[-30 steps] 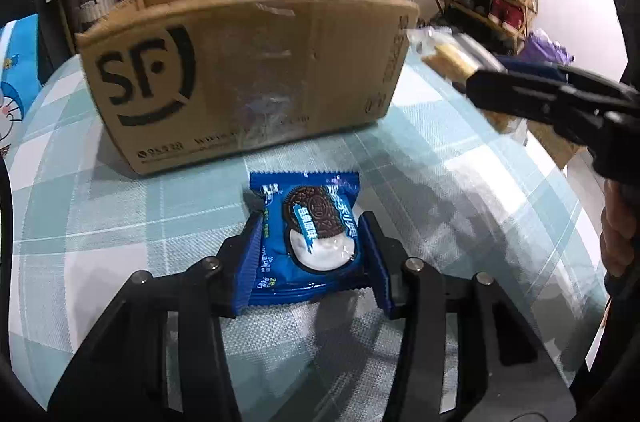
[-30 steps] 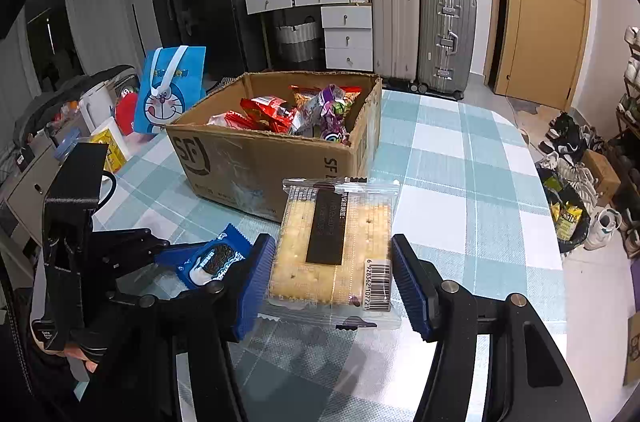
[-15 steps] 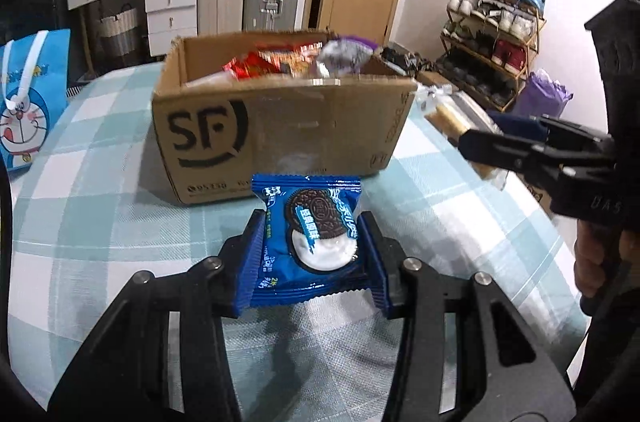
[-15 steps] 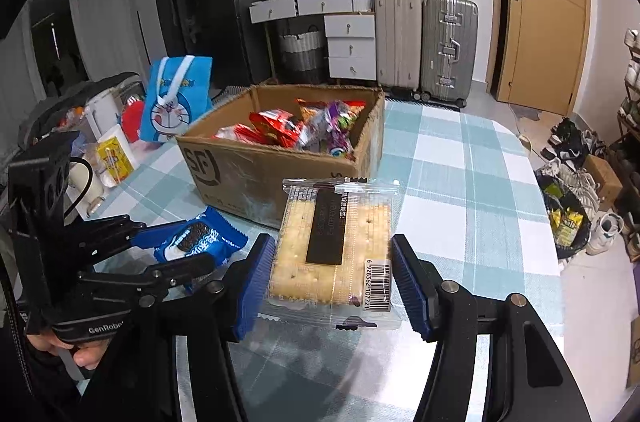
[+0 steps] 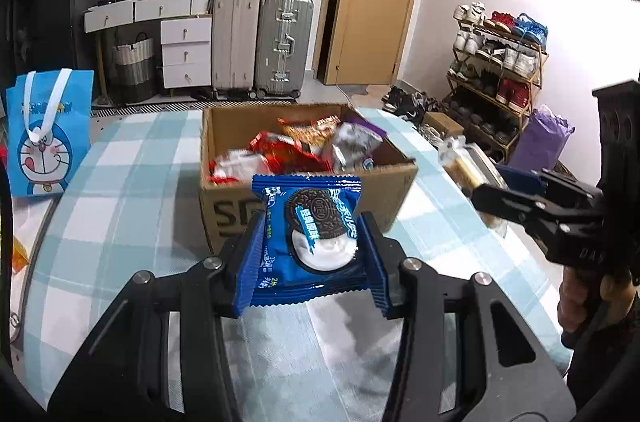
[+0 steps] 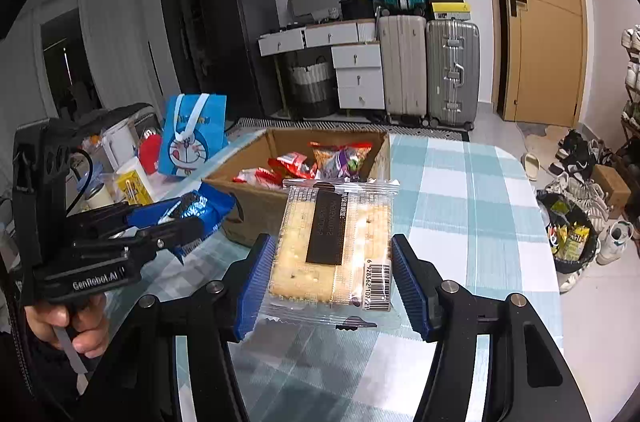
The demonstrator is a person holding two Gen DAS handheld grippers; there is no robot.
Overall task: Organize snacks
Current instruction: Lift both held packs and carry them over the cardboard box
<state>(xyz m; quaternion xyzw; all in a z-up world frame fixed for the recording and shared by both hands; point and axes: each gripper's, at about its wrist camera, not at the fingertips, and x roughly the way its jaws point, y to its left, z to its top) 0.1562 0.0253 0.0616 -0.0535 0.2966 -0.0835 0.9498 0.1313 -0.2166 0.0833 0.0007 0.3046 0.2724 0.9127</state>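
Left wrist view: the left gripper [image 5: 310, 246] pinches a blue cookie packet [image 5: 308, 234] between its blue ribbed pads, one pad pressed against each side edge of the wrapper. The packet (a dark sandwich cookie with white cream is printed on its front) hangs clear of the checked tablecloth [image 5: 132, 182], and its top edge overlaps the near wall of the cardboard box [image 5: 400, 182] in this picture. The box stands open on the table and already holds several snack bags [image 5: 296, 150], red, orange and silver-purple among them. To the right, the right gripper [image 5: 480, 190] shows side-on, with a hand [image 5: 580, 306] wrapped around its handle. A blue cartoon bag [image 5: 48, 138] stands at the table's far left edge.

From the right wrist view, the right gripper [image 6: 332, 282] clamps a clear-wrapped cracker pack [image 6: 332, 246] by its two long sides; the pack carries a black label down the middle and a barcode at its lower right corner. It too is held above the tablecloth [image 6: 472, 190], just in front of the box [image 6: 248, 206]. At the left of this picture the left gripper [image 6: 192, 218] holds the cookie packet [image 6: 200, 206] near the box's left corner, and the hand [image 6: 76, 318] gripping it is visible below. Suitcases [image 6: 428, 66] and a white drawer unit [image 6: 352, 70] line the far wall beside a wooden door [image 6: 540, 22].
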